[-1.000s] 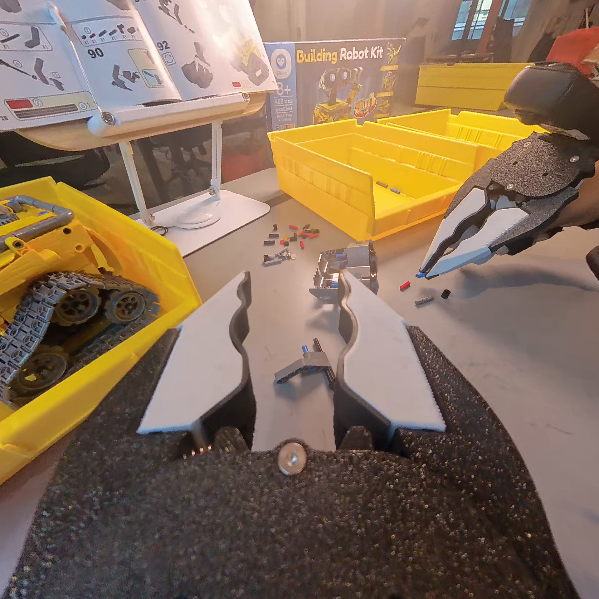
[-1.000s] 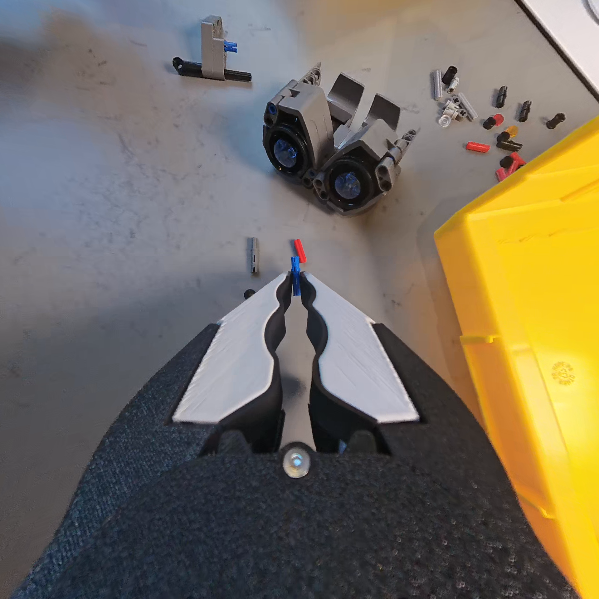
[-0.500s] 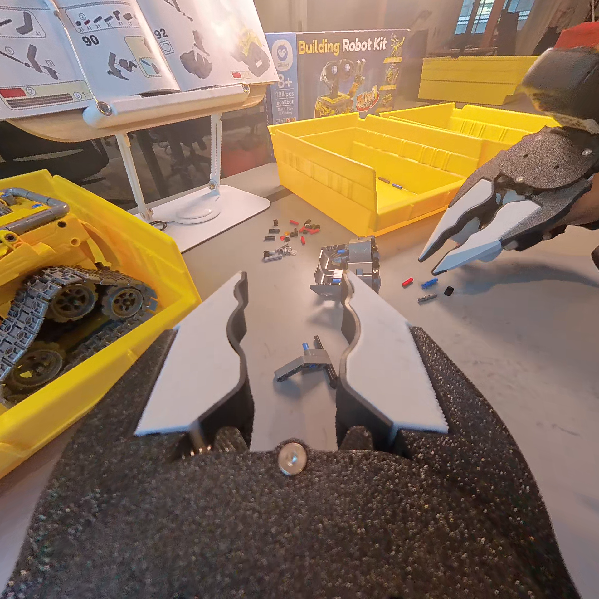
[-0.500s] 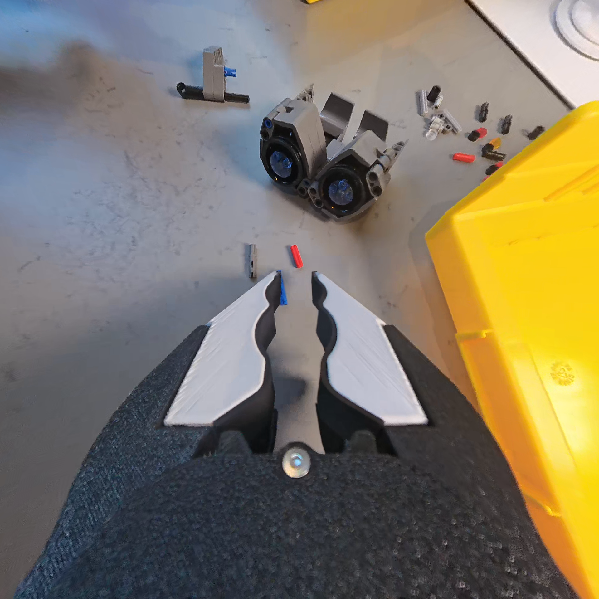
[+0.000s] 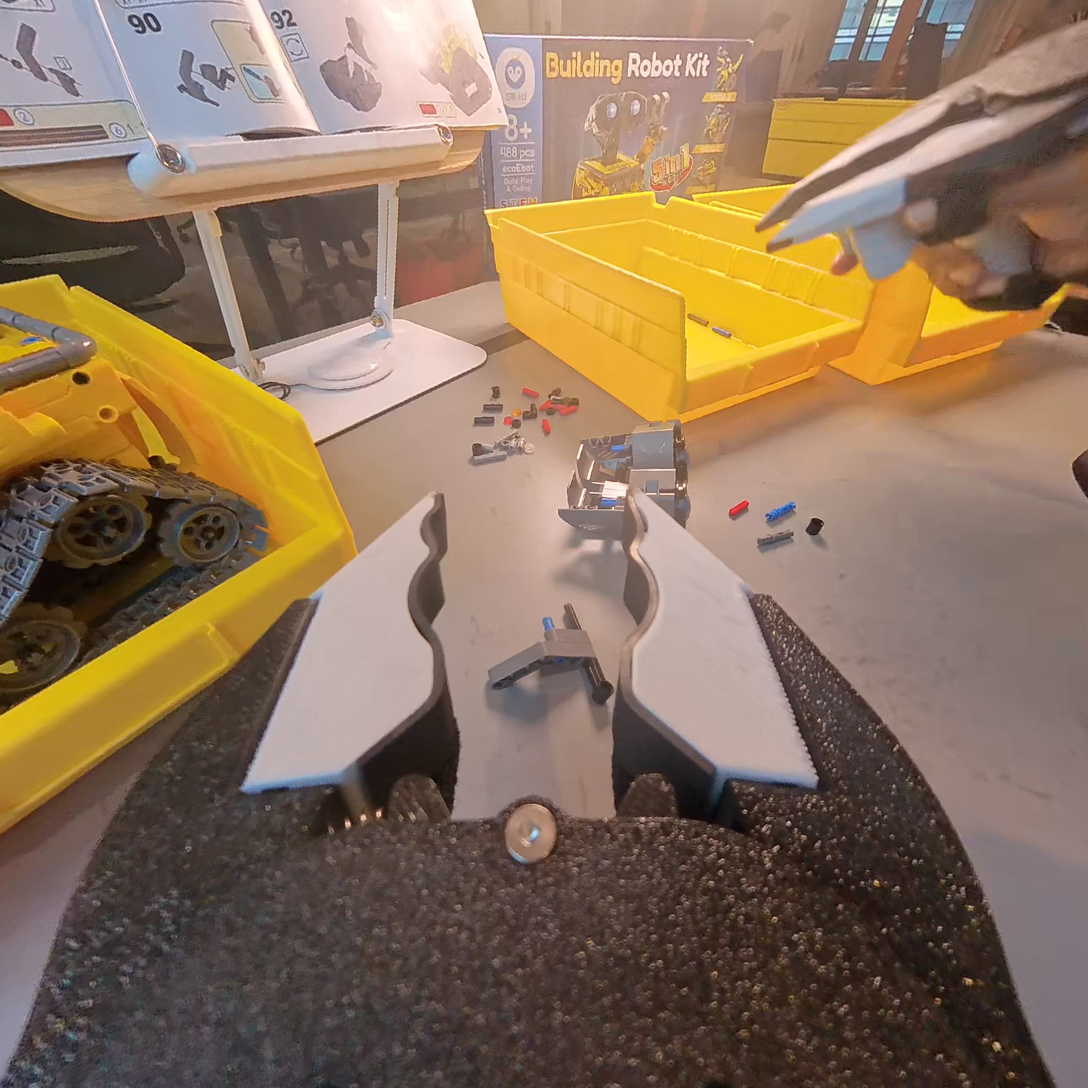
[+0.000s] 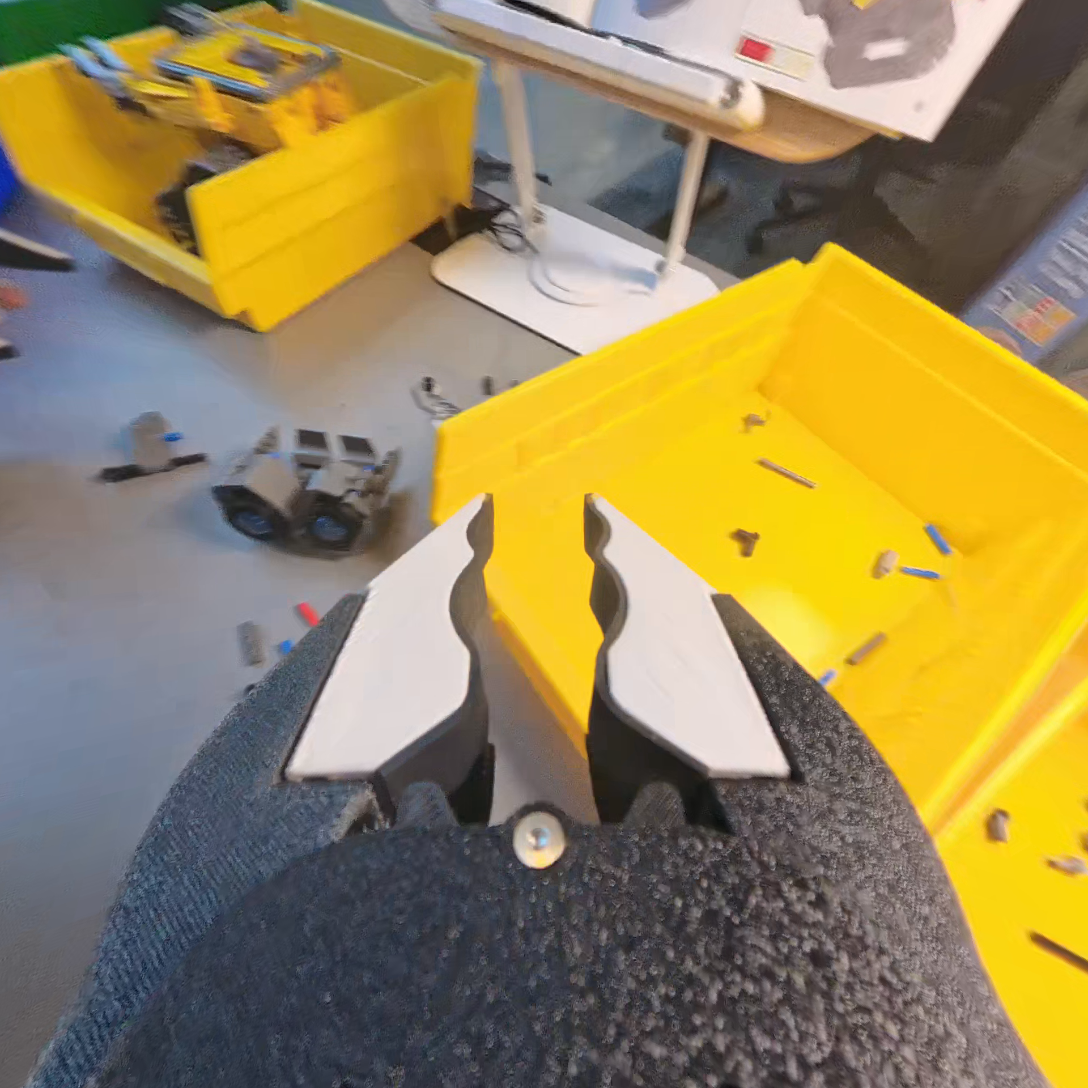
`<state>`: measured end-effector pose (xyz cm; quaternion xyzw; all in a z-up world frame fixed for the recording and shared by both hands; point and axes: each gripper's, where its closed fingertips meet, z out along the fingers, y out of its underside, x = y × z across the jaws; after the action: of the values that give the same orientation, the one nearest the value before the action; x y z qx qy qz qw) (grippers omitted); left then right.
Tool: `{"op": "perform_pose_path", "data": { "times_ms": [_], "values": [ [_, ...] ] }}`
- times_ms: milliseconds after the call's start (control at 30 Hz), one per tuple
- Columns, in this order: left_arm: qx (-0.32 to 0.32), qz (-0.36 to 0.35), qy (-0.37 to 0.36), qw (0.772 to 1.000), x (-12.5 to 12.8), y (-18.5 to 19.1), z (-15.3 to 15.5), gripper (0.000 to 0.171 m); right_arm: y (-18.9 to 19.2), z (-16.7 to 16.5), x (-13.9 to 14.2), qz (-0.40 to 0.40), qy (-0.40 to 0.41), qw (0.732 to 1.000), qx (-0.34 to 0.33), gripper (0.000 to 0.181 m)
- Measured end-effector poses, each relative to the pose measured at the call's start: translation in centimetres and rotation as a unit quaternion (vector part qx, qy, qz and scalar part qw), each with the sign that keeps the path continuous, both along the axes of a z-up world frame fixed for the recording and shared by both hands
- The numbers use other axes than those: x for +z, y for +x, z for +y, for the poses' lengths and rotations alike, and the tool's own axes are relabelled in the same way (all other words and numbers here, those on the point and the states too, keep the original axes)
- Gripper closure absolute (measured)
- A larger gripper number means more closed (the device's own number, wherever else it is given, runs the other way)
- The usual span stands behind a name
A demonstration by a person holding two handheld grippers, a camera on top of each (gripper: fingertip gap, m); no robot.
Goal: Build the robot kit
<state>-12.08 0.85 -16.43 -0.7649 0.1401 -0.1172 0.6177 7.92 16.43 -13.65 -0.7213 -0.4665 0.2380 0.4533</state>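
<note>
My left gripper (image 5: 536, 500) is open and empty, low over the grey table. A small grey bent beam with a black axle and a blue pin (image 5: 547, 653) lies between its fingers, untouched. A grey two-eyed block assembly (image 5: 630, 477) lies just past the right fingertip; it also shows in the right wrist view (image 6: 300, 494). My right gripper (image 6: 538, 500) is open and empty, raised above the near wall of a yellow bin (image 6: 589, 400) that holds several small pins. It also shows in the left wrist view (image 5: 765, 235). A blue pin (image 5: 780, 511) lies on the table beside a red pin (image 5: 737, 507).
A yellow bin (image 5: 176, 647) with a tracked yellow vehicle stands at the left. A white book stand (image 5: 377, 329) holds an open instruction booklet. Several small pins (image 5: 524, 412) are scattered behind the assembly. A kit box (image 5: 618, 118) and a second yellow bin (image 5: 942, 335) stand farther back. One gripper's finger ends stand about 25 centimetres off the other's.
My right gripper let go of the blue pin, which now lies on the table. It opened, rose and swung over to the yellow bin. My left gripper has barely moved.
</note>
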Motion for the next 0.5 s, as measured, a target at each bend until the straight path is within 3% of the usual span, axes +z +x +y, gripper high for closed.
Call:
{"op": "perform_pose_path", "data": {
  "times_ms": [67, 200, 333, 500],
  "values": [
    [-0.003, 0.000, -0.005, 1.000, -0.2, 0.2, 0.0, 0.112, 0.6, 4.7, 0.0, -0.050, -0.022, 0.997, -0.061, 0.150],
    [-0.002, 0.001, -0.003, 1.000, -0.1, 0.2, 0.0, 0.112, 0.3, 11.1, -5.4, -0.160, -0.115, 0.973, -0.118, 0.143],
    [-0.001, -0.006, 0.004, 1.000, 0.5, -0.1, -0.2, 0.113, 0.7, 13.8, -9.3, -0.206, -0.169, 0.951, -0.159, 0.142],
    [-0.003, -0.017, 0.011, 1.000, 1.1, -0.2, -0.4, 0.113, 1.6, 14.5, -11.4, -0.208, -0.208, 0.936, -0.193, 0.145]
  ]
}}
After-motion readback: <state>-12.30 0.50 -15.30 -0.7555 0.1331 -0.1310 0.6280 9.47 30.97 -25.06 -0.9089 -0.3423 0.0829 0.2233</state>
